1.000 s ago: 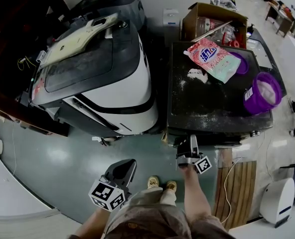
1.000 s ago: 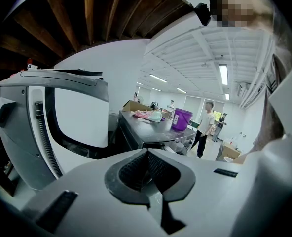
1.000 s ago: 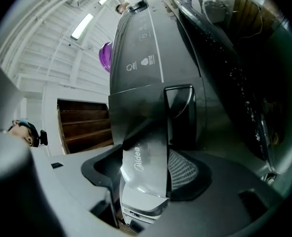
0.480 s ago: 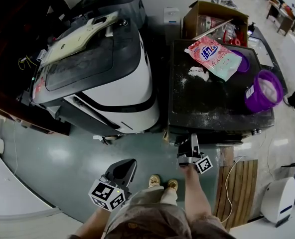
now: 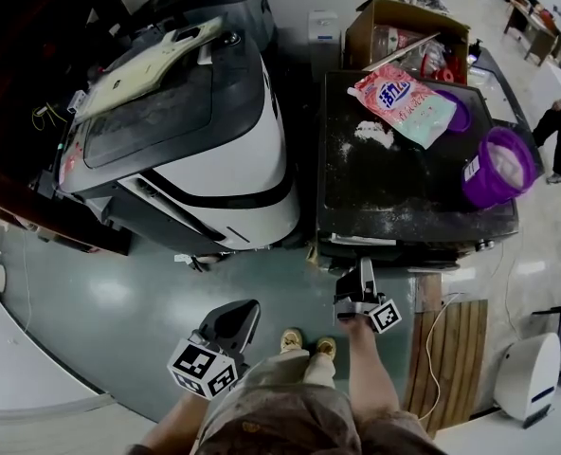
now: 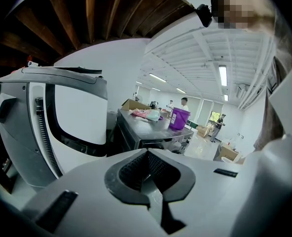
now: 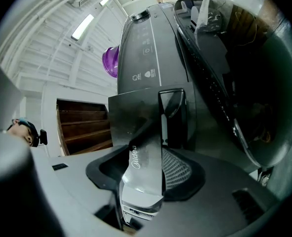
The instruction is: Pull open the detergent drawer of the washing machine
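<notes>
Washer (image 5: pixel 408 192) = dark-topped box, right of centre in head view. Drawer (image 7: pixel 142 169) sits at its upper front corner, on the side nearer the person. R gripper (image 5: pixel 358 278) is right up at that spot, pointing into the front face.

R gripper view: drawer's front plate stands edge-on between the jaws, which are closing. Pads look to be pressing on both faces, so clamped on the drawer. A grey box-like part behind the plate suggests it's already a little way out, but can't be sure.

L gripper (image 5: pixel 241 313) hangs low by the person's leg, well apart from the washer. Jaws together, nothing between.

Handling, my guess:
- drawer is stiff moulded plastic, light, slides on runners w/ some drag
- front plate is glossy, so pads may slip
- best hold: across the plate's thickness, as now, deep enough that the ribbed pads bite
- pull straight out along the runners; twisting or lifting could jam it or strain the plastic
- washer is heavy, shouldn't shift

Writing:
- logo (image 7: pixel 134 158) on the plate reads "Midea"
- small icons on the panel above the drawer, no legible words
- pink bag (image 5: pixel 404 102) on the washer top has bold characters, too small to read
- purple tub (image 5: pixel 497 167) near it has a white label, unreadable
- white powder spilt on the top near the bag
</notes>
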Demonstrator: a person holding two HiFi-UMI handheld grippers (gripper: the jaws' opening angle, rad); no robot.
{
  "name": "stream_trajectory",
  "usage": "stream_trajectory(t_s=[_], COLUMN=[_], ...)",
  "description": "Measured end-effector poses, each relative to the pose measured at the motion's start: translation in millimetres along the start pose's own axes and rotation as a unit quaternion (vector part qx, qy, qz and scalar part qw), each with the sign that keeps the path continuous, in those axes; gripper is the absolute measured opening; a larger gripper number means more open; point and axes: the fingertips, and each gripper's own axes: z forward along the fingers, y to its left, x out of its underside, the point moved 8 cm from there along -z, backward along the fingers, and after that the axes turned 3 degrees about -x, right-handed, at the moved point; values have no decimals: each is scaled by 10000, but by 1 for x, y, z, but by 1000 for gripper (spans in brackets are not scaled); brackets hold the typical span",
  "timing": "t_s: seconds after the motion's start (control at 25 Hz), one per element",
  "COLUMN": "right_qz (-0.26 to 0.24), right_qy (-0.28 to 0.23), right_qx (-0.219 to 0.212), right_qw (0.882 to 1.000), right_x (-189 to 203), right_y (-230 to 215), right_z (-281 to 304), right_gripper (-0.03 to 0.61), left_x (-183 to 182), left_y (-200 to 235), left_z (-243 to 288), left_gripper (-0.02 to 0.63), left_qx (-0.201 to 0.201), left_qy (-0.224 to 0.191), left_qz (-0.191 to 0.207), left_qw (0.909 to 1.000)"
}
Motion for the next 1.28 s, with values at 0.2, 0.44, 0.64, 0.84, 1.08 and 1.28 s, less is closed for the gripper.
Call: stream_trajectory(t_s=[0.2,0.44,0.64,0.84,1.08,1.28], right_qz=[-25,-32,-24,-44,-50,-57], right_qy=[46,81,84,66,41,5], right_qx=[9,40,31,63,102,90], right_qw=[10000,10000,10000,9999,9999,9999], right_x=[2,5,9,13,15,18], right_y=[7,15,23,28,34,40], right_z=[-12,-29,-43,-55,-73,-85], right_gripper=[196,196,196,196,196,196], left_x=[3,5,7,9,8,9], left_y=[-5,-12,-18,-23,-30,-34], left_z=[0,1,1,2,2,1], left_gripper=[20,20,21,20,20,21], left_qx=[125,258,378,497,617,667], left_qy=[-12,0,12,16,-11,-10], left_qz=[19,42,51,69,103,115], left_qw=[9999,9997,9993,9987,9980,9977])
